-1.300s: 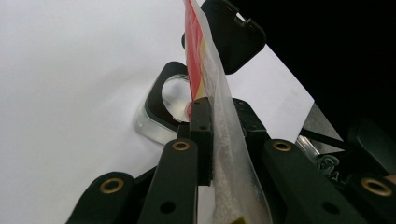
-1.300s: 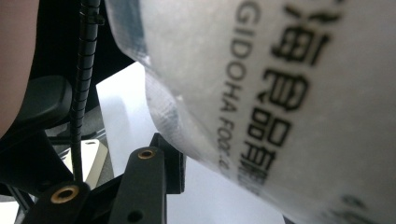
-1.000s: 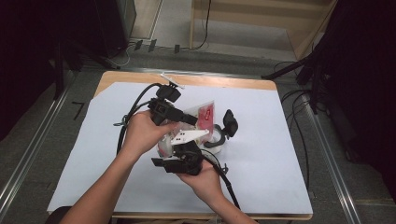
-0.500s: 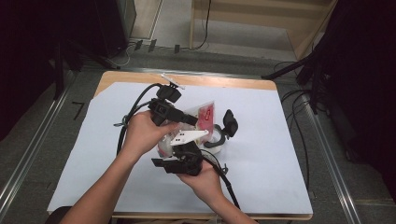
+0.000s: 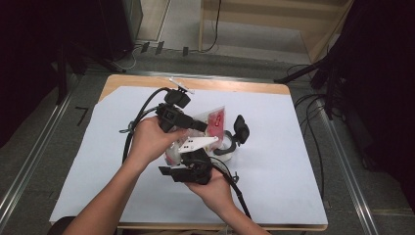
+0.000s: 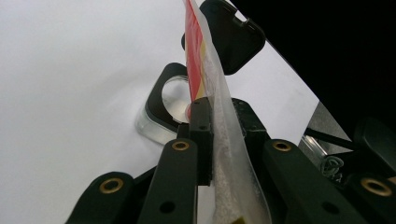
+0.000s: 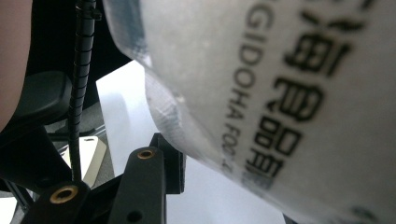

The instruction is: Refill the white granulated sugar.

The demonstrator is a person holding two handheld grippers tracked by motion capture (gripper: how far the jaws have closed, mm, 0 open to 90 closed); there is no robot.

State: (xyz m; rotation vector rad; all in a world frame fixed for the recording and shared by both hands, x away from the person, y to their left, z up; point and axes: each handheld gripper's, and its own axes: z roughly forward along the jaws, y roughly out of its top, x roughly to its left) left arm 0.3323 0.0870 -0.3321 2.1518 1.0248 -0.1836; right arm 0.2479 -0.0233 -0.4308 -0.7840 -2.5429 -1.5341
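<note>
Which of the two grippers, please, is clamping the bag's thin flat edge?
The left gripper: its jaws pinch the bag's flat edge, while the right gripper sits below.

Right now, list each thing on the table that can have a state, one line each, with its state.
Left gripper: shut on the food bag's edge.
Right gripper: jaws around the bag's lower part; whether the pads press it cannot be told.
Food bag: held up off the table, edge-on between the left jaws, part red, part clear.
Glass container: on the white sheet, its black lid swung open.
</note>
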